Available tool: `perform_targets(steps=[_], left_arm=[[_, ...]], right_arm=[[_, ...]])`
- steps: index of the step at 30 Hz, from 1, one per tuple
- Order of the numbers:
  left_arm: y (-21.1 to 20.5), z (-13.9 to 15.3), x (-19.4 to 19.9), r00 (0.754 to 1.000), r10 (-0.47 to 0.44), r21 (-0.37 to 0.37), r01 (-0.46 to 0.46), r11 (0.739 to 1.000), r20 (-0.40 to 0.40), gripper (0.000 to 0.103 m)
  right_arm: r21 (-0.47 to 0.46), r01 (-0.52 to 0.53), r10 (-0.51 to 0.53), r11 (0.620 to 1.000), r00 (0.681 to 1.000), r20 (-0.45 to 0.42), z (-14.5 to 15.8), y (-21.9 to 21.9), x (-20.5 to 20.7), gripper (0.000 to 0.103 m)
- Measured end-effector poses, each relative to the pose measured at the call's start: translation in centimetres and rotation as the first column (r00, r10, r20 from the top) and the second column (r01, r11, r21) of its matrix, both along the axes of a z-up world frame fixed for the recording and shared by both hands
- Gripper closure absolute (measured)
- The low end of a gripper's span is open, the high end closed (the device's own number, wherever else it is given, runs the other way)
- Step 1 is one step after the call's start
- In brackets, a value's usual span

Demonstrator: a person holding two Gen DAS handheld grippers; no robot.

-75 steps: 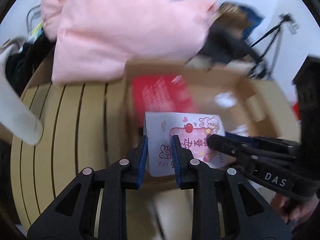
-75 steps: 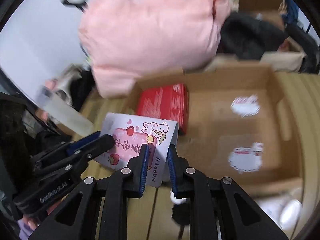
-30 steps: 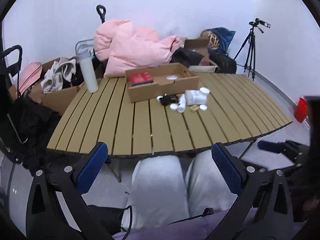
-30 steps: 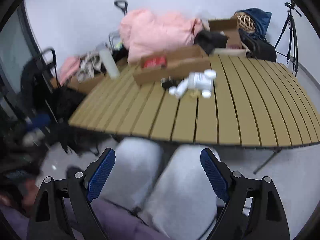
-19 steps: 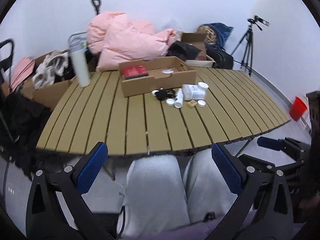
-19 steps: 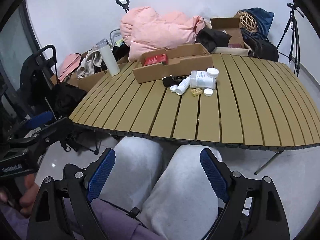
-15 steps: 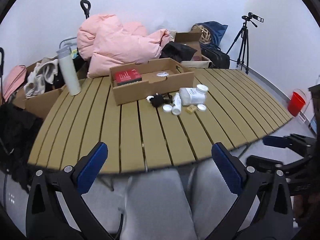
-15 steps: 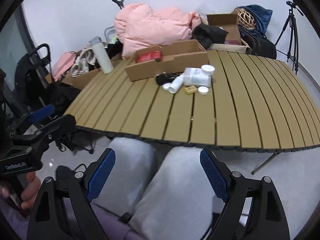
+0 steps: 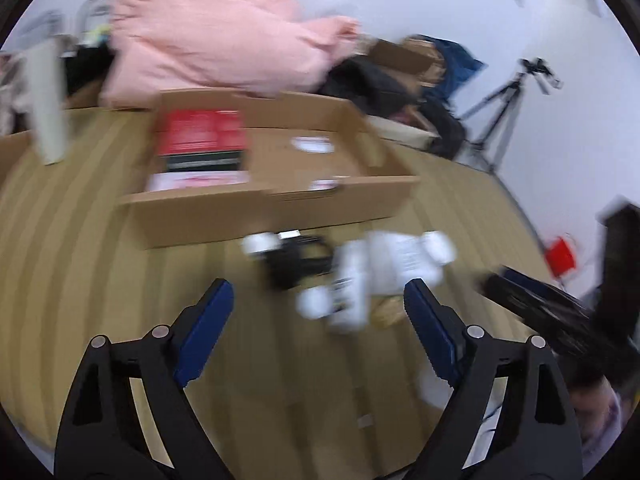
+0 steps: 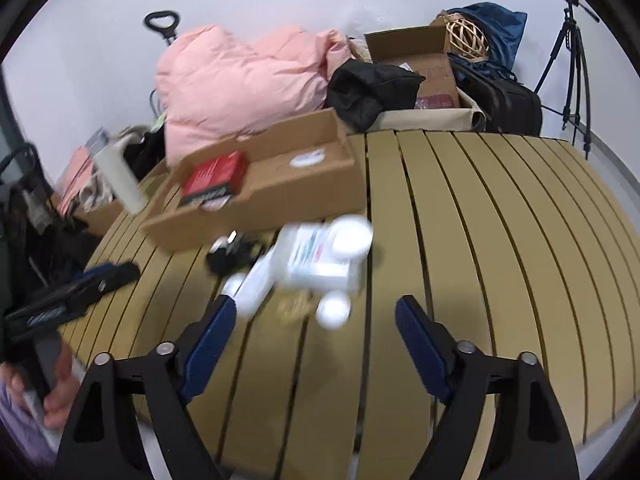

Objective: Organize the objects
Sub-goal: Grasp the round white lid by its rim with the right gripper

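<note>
Both grippers closing in on the loose pile in front of the box.

The left gripper [image 9: 316, 302] and right gripper [image 10: 310, 318] stand spread with nothing between the pads, jaws narrowing. By my reading this is the reach for the next item. The pile lies on the slatted table [image 10: 500, 240], just before the cardboard box [image 10: 280, 196]: a squarish white bottle [image 10: 320, 258], a slim tube [image 10: 254, 288], round lids, a black cord [image 10: 232, 258]. Smooth plastic may slip, so a square, centred pinch is needed.

Box [image 10: 280, 196] on table [image 10: 480, 240], bottles [image 10: 320, 256] before it, quilt [image 10: 240, 80] behind, flask [image 10: 120, 180] left
</note>
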State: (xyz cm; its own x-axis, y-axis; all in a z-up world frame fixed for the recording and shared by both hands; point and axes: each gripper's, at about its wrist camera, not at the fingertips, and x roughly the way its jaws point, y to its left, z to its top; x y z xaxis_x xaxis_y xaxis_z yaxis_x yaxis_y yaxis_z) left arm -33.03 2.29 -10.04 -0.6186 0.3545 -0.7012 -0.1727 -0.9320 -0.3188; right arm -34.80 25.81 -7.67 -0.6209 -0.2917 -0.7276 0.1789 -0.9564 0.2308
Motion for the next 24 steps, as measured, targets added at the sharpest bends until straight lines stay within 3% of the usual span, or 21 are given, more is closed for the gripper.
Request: perform_targets(steps=[6,8,9,11,13,15,17,24], left_arm=[[7.3,-2.6,0.0,0.989,-0.149,0.021,0.148,0.989,0.022,0.020],[9.5,-3.8,0.2,0.989,-0.147,0.006,0.147,0.989,0.019,0.028],[10.3,-4.2,0.2,0.991,-0.131,-0.010,0.131,0.991,0.015,0.033],[12.5,-5.5,0.5,0.997,-0.077,-0.115,0.077,0.990,0.002,0.042],[13.9,-6.2,0.7,0.999,-0.047,-0.184,0.046,0.982,-0.001,0.056],[14.8,-6.8,1.2,1.000,0.008,-0.231,-0.002,0.973,0.024,0.058],[15.5,-7.1,2.4,0.998,0.055,-0.218,-0.049,0.975,0.022,0.058],[19.2,-8.2,2.3,0.995,0.097,-0.291,-0.087,0.953,0.019,0.053]], right_arm=[[-0.074,-0.007,0.013,0.997,0.996,0.090,-1.8,1.6,-6.4,0.041],[-0.093,-0.029,0.040,0.995,0.992,0.121,-2.7,1.8,-7.6,0.061],[-0.096,-0.033,0.047,0.995,0.989,0.140,-3.3,1.8,-8.1,0.067],[-0.103,-0.033,0.050,0.994,0.984,0.170,-4.5,2.0,-8.5,0.085],[-0.125,-0.033,0.054,0.992,0.985,0.165,-4.7,2.4,-8.3,0.091],[-0.145,-0.029,0.052,0.989,0.986,0.158,-4.6,3.2,-7.6,0.094],[-0.154,-0.032,0.054,0.988,0.988,0.146,-4.1,4.0,-6.9,0.094],[-0.173,-0.027,0.045,0.985,0.994,0.103,-2.5,7.6,-3.7,0.094]])
